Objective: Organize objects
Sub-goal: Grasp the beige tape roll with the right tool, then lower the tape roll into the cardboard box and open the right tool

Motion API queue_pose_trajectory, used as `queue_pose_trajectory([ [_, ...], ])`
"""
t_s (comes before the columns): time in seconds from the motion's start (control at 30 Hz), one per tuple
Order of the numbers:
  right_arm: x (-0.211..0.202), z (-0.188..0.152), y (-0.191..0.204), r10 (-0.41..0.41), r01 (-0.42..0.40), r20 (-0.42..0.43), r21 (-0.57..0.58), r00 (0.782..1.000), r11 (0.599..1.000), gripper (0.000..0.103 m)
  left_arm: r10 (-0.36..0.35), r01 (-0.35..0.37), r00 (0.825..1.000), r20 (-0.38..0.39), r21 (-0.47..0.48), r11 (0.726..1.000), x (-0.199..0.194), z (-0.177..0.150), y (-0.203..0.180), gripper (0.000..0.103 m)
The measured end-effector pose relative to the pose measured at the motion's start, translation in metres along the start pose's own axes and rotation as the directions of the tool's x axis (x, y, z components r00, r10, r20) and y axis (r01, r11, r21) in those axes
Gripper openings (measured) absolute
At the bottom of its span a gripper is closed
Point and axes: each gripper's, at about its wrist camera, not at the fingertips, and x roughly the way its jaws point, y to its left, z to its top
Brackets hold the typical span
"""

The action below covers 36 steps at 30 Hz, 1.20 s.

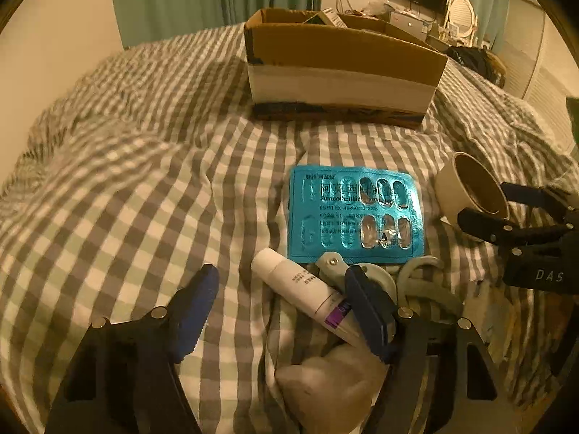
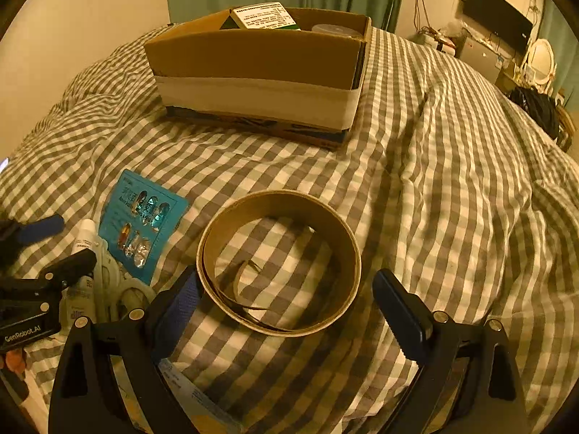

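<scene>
Checked bedding covers the bed (image 2: 452, 152) you are working on, rumpled and soft, with a cardboard box (image 2: 260, 61) well ahead of both tongs. Your right tongs (image 2: 286, 311) are spread wide and hold nothing; the tape roll (image 2: 278, 264) lies flat just ahead of them, its near rim reaching in between the two tips. Your left tongs (image 1: 282, 307) are also spread and empty, with the white tube (image 1: 307, 289) lying between the fingers, close to the right one.

Just beyond the left tips sits the blue blister pack (image 1: 354, 217), and scissors (image 1: 416, 282) lie beside the tube, partly under the right finger.

The roll looks like a nearly bare cardboard core: light, fairly stiff, but likely to squash if you squeeze across its full width. Better to pinch one wall, one finger inside the ring and one outside. A loose strip curls inside it and may trail.

The tube is smooth and round, so take it mid-body, square across.
</scene>
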Motion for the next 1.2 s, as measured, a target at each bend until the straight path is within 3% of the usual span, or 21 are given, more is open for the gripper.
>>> queue_pose_trajectory([
  [0.17,0.000,0.000,0.001,0.006,-0.006,-0.004,-0.001,1.000,1.000,0.094,-0.072,0.071,0.997,-0.027,-0.012,0.997,0.004,0.000,0.000,0.049],
  [0.27,-0.002,0.000,0.004,0.013,-0.013,0.001,-0.003,1.000,1.000,0.090,-0.077,0.074,0.996,-0.041,-0.060,0.995,0.012,0.000,0.002,0.046],
  [0.3,-0.002,-0.001,0.005,0.015,-0.015,0.002,-0.006,1.000,1.000,0.083,-0.075,0.072,0.996,-0.039,-0.063,0.995,0.012,0.001,0.002,0.044],
  [0.57,-0.026,0.004,0.003,0.020,-0.021,0.072,0.016,0.997,1.000,0.082,-0.081,0.077,0.996,-0.045,-0.082,0.994,0.003,0.007,-0.003,0.026],
  [0.6,-0.032,0.005,0.003,0.021,-0.023,0.089,0.018,0.996,1.000,0.082,-0.069,0.066,0.997,-0.040,-0.072,0.995,0.000,0.008,-0.005,0.017],
  [0.63,-0.036,0.006,0.004,0.024,-0.026,0.101,0.017,0.995,1.000,0.082,-0.057,0.056,0.998,-0.029,-0.051,0.997,-0.003,0.010,-0.008,0.002],
  [0.87,-0.049,0.008,0.009,0.025,-0.024,0.134,-0.005,0.991,1.000,0.082,-0.086,0.085,0.996,-0.038,-0.030,0.996,-0.001,0.015,-0.014,0.000],
  [1.2,-0.057,0.010,0.006,0.033,-0.033,0.160,-0.004,0.987,0.999,0.082,-0.078,0.079,0.996,0.037,-0.026,0.997,-0.022,0.037,-0.010,0.000],
])
